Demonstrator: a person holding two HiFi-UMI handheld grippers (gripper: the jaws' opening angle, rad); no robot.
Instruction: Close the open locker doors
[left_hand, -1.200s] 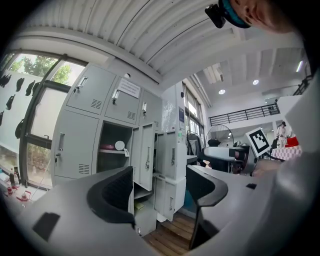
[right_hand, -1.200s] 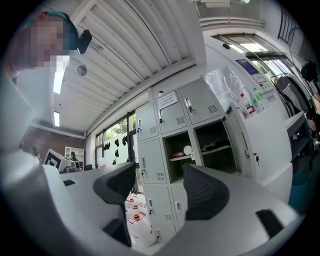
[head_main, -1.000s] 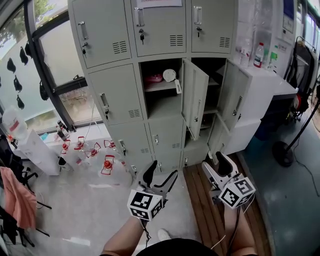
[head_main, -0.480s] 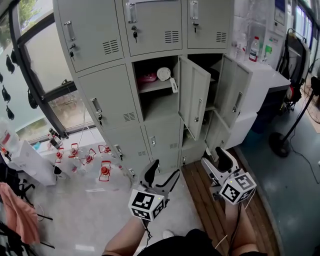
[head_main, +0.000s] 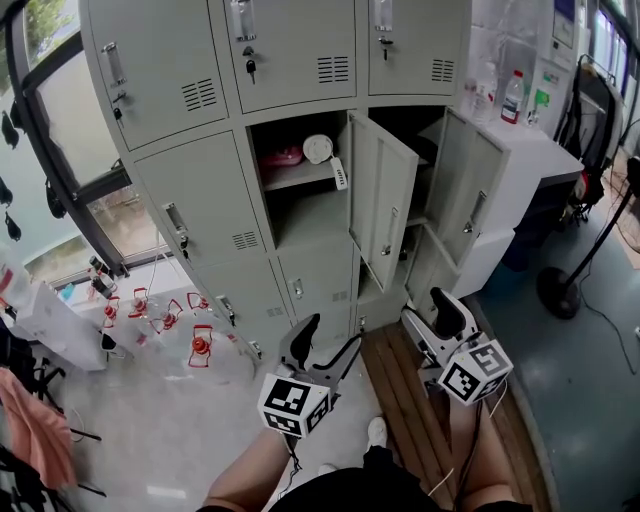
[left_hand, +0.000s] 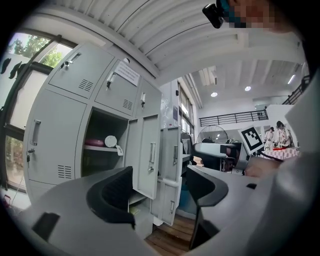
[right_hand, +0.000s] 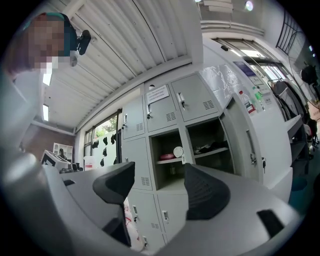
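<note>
Several grey sheet-metal locker doors (head_main: 381, 210) hang ajar at twelve to one o'clock from the left gripper (head_main: 328, 338) and right gripper (head_main: 430, 312) in the head view, well apart from both. In the left gripper view the jaws are spread and empty, with the nearest door (left_hand: 145, 172) at eleven o'clock; in the right gripper view the jaws are likewise spread on nothing. These panels look light, stiff and free-swinging, so I judge a flat push near the handle (left_hand: 152, 153) edge suits better than a pinch.

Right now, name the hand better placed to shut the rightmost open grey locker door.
Right. The right tongs, open and empty, sit nearest that grey metal locker door; the left tongs sit further left.
</note>
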